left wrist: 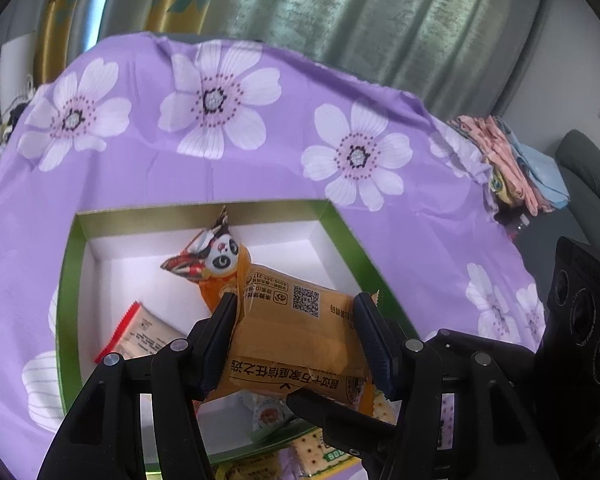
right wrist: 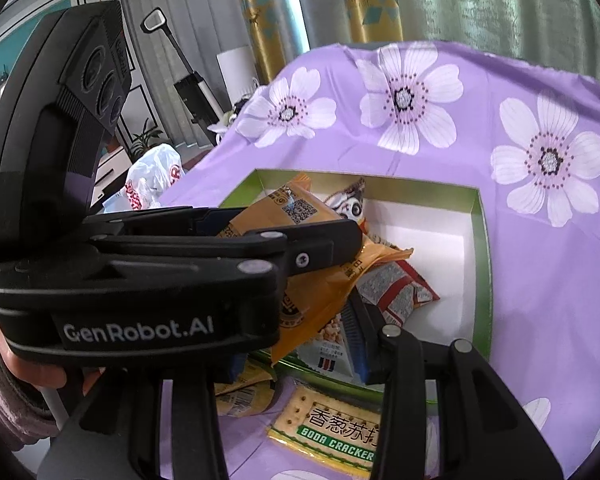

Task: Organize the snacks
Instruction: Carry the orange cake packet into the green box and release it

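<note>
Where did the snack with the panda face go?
The panda snack lies inside the green box, toward its back wall, just behind the orange packet that the left gripper is holding over the box.

Bright daylight through the curtains (left wrist: 284, 4) at top of frame, glaring at upper left. Soft shadows inside the box (left wrist: 340, 232). Strongly bent, dark-cornered edges; slight blur throughout.

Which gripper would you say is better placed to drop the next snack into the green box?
Left. The left gripper already clamps the orange packet above the green box.
</note>
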Available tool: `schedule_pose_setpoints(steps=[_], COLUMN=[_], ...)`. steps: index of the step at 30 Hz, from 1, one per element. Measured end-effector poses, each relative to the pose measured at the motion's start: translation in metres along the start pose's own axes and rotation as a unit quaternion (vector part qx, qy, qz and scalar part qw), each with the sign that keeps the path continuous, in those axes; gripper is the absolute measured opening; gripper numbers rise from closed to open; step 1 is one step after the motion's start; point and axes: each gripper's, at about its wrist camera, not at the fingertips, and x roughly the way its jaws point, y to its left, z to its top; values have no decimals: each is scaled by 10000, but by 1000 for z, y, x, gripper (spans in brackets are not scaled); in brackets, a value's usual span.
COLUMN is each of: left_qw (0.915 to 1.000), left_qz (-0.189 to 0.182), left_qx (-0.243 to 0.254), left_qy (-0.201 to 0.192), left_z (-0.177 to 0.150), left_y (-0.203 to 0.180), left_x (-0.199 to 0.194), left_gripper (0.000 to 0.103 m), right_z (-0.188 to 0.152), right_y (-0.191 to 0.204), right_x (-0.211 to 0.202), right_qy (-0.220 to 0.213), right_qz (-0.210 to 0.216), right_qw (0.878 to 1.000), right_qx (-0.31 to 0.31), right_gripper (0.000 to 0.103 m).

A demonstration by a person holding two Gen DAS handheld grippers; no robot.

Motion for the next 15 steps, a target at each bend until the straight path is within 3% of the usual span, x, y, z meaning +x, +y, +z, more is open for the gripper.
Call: schedule_pose_setpoints(steps=[13, 15], left_qw=[9985, 9982], left_qz=[69, 138], left_qx=[-457, -493], left_qy=[294, 300], left_z=[-5, -5], left_y=[19, 22], left_x=[19, 18], left_gripper=[59, 65], right_z=[-6, -8], right_y=[-5, -4], right_x=[20, 20], right_qy=[362, 359], right_qz=[-118, -214], right_qw=[9992, 9991], right_qx=[129, 104], right_gripper=[44, 45])
